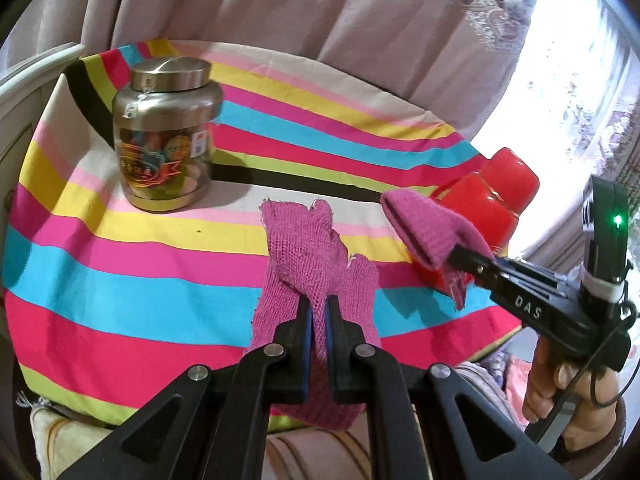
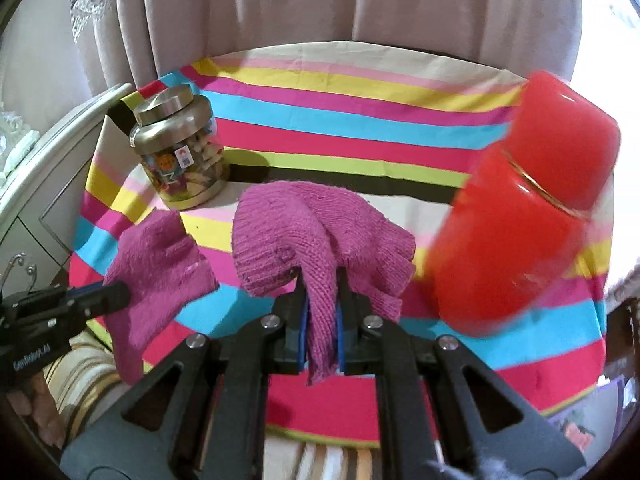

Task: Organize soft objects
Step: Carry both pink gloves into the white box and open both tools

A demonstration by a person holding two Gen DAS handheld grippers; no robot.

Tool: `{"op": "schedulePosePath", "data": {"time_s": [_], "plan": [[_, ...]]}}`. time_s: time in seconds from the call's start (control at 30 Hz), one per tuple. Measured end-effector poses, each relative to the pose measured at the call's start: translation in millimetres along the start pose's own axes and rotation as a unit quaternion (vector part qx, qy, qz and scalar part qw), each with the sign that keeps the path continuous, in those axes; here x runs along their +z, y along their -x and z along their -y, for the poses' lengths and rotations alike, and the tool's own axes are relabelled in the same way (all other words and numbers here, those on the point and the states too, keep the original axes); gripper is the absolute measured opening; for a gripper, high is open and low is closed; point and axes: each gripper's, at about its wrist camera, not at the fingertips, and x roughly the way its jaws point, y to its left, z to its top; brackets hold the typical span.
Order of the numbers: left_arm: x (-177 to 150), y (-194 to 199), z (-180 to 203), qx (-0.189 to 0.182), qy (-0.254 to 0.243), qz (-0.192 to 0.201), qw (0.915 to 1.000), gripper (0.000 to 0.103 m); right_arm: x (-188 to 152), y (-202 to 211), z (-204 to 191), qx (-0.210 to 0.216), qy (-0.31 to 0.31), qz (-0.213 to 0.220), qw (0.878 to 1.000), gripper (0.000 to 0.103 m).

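Note:
Two pink knit gloves hang above a striped cloth. In the left wrist view my left gripper [image 1: 319, 305] is shut on one pink glove [image 1: 304, 248], whose fingers stick up past the jaws. To its right, my right gripper [image 1: 460, 257] pinches the second pink glove [image 1: 430, 228]. In the right wrist view the right gripper [image 2: 320, 282] is shut on that glove [image 2: 304, 220], which drapes over both fingers. The left gripper [image 2: 122, 293] comes in from the left, holding its glove [image 2: 160, 260].
A striped cloth [image 1: 120, 280] covers the table [image 2: 360, 128]. A glass jar with a metal lid [image 1: 168, 136] [image 2: 180, 152] stands at the back left. A red plastic container [image 1: 492, 208] [image 2: 520, 220] stands on the right, close behind the right gripper. Curtains hang behind. A hand [image 1: 568, 392] holds the right gripper.

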Motion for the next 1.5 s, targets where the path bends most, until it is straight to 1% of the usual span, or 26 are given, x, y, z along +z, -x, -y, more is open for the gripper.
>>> {"op": "schedulePosePath", "data": {"time_s": [0.27, 0.43, 0.53, 0.63, 0.87, 1.0, 1.07, 1.27, 1.4, 1.5], "plan": [[-11.3, 12.6, 39.6, -0.032, -0.020, 0.004, 0.9993, 0.006, -38.6, 52.1, 39.8, -0.026, -0.034, 0.008, 0.999, 0.013], [-18.3, 17.0, 72.2, -0.057, -0.039, 0.002, 0.9976, 0.006, -65.3, 87.8, 72.4, -0.058, -0.061, 0.013, 0.996, 0.013], [-23.8, 17.8, 97.4, -0.080, -0.052, -0.004, 0.9954, 0.006, -82.3, 108.3, 94.1, -0.079, -0.080, 0.015, 0.993, 0.013], [-32.2, 15.9, 122.1, -0.101, -0.066, -0.013, 0.9926, 0.006, -99.7, 127.2, 115.8, -0.100, -0.102, 0.016, 0.990, 0.013], [-56.7, 5.8, 185.2, -0.152, -0.102, -0.047, 0.9819, 0.006, -137.8, 168.5, 155.5, -0.142, -0.147, 0.019, 0.979, 0.013], [-66.7, -1.6, 211.4, -0.176, -0.099, -0.068, 0.9771, 0.006, -155.2, 188.8, 172.0, -0.168, -0.166, 0.023, 0.971, 0.013], [-71.1, -8.1, 223.4, -0.184, -0.098, -0.079, 0.9749, 0.006, -162.8, 198.1, 181.1, -0.189, -0.175, 0.027, 0.966, 0.013], [-85.1, -30.6, 256.7, -0.201, -0.096, -0.114, 0.9683, 0.006, -174.2, 213.1, 207.8, -0.219, -0.207, 0.032, 0.953, 0.013], [-86.1, -39.8, 271.0, -0.206, -0.099, -0.122, 0.9660, 0.007, -179.6, 217.9, 222.4, -0.234, -0.220, 0.034, 0.946, 0.015], [-86.7, -50.5, 278.4, -0.204, -0.091, -0.133, 0.9656, 0.011, -183.7, 219.3, 231.4, -0.242, -0.230, 0.030, 0.942, 0.016]]}}
